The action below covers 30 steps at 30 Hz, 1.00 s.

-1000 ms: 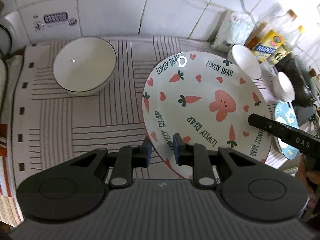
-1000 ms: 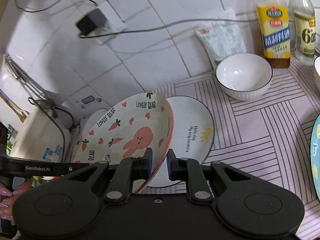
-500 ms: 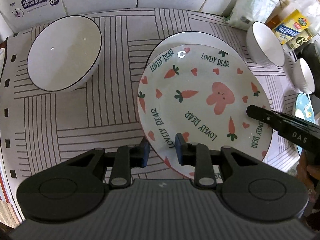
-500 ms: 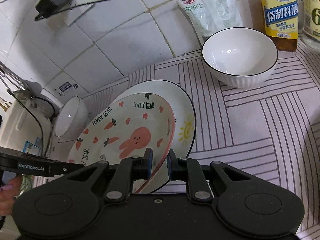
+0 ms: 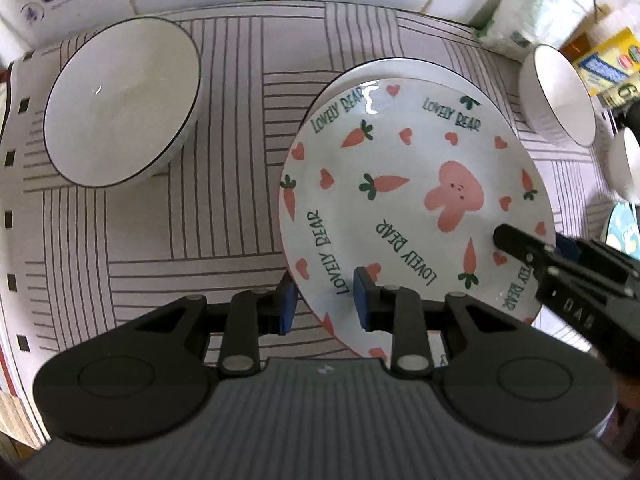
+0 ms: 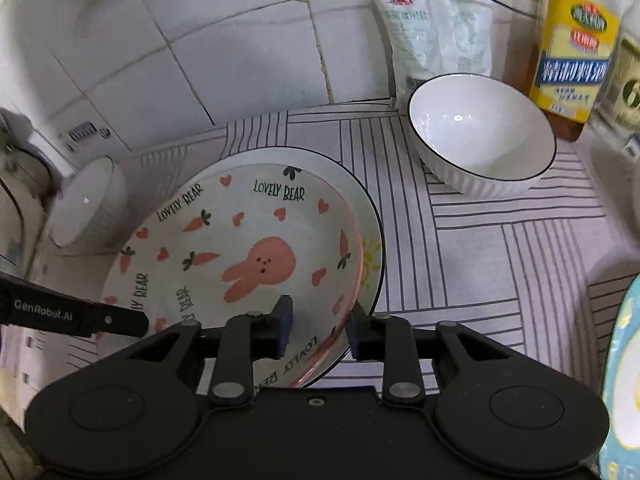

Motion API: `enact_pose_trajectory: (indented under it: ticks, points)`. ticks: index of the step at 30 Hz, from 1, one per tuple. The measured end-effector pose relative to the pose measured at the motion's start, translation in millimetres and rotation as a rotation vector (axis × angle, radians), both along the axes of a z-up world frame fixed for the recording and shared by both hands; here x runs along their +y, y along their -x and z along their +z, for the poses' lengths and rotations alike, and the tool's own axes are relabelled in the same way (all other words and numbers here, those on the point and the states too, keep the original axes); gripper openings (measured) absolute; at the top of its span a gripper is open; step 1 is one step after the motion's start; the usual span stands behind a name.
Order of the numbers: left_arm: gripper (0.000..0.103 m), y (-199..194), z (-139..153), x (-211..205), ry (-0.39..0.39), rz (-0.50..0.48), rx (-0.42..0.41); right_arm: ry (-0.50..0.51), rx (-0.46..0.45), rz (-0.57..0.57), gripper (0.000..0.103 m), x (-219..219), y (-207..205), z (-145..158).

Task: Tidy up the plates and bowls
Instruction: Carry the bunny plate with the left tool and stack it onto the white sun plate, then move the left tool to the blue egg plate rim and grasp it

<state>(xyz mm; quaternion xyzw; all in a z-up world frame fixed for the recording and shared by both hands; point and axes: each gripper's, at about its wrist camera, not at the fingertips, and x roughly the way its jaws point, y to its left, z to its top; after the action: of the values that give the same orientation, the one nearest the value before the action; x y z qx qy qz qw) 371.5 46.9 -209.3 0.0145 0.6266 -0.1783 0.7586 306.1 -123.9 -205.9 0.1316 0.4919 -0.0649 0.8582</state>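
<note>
Two white ceramic bowls with thin dark rims flank the work: a wide bowl (image 5: 120, 104) to the left and a ribbed bowl (image 6: 480, 132) to the right beside a yellow-labelled glass bottle (image 6: 572, 48) and a white plastic pouch (image 6: 436, 28) against the white tiled wall (image 6: 224, 52). Between them, on the striped cloth mat (image 5: 180, 216), the round white plate printed with a pink rabbit, carrots and hearts (image 5: 412, 196) lies on a larger white plate with a dark rim (image 6: 372, 216). A pale blue plate edge (image 6: 616, 360) sits at the far right. The left gripper (image 5: 322, 300) points steeply down over the rabbit plate's near-left rim; the right gripper (image 6: 318, 322) straddles the opposite rim. Both sets of jaws are opening, the rim between them, pads apart from it. Open mat lies between the plates and each bowl.
</note>
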Motion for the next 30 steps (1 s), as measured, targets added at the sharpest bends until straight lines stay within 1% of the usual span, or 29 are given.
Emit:
enact_pose_trajectory:
  ticks: [4,8,10,12,16,21,23,27,30]
  points:
    - [0.028,0,0,-2,-0.015,0.019,-0.018,0.068,0.031,-0.035,0.038,9,-4,2]
    - [0.027,0,-2,-2,-0.017,0.045,-0.011,0.130,0.051,-0.059,0.038,16,-3,3]
    - [0.025,4,-1,-1,-0.017,0.044,-0.012,0.184,0.080,-0.062,0.038,25,-2,3]
    - [0.025,5,1,-2,-0.013,0.036,-0.029,0.200,0.098,-0.074,0.038,29,2,-2]
    - [0.022,7,5,-3,0.007,0.015,-0.026,0.189,0.052,-0.086,0.037,27,11,-4]
    - [0.022,25,25,-3,0.017,-0.036,-0.072,0.087,-0.020,-0.113,0.036,17,37,7]
    - [0.022,34,37,0,0.025,-0.057,-0.092,0.059,-0.050,-0.118,0.036,14,51,16]
    - [0.023,55,68,8,0.044,-0.102,-0.140,-0.004,-0.145,-0.116,0.037,9,80,40]
    - [0.026,72,94,12,0.044,-0.144,-0.188,-0.001,-0.230,-0.093,0.037,17,101,65]
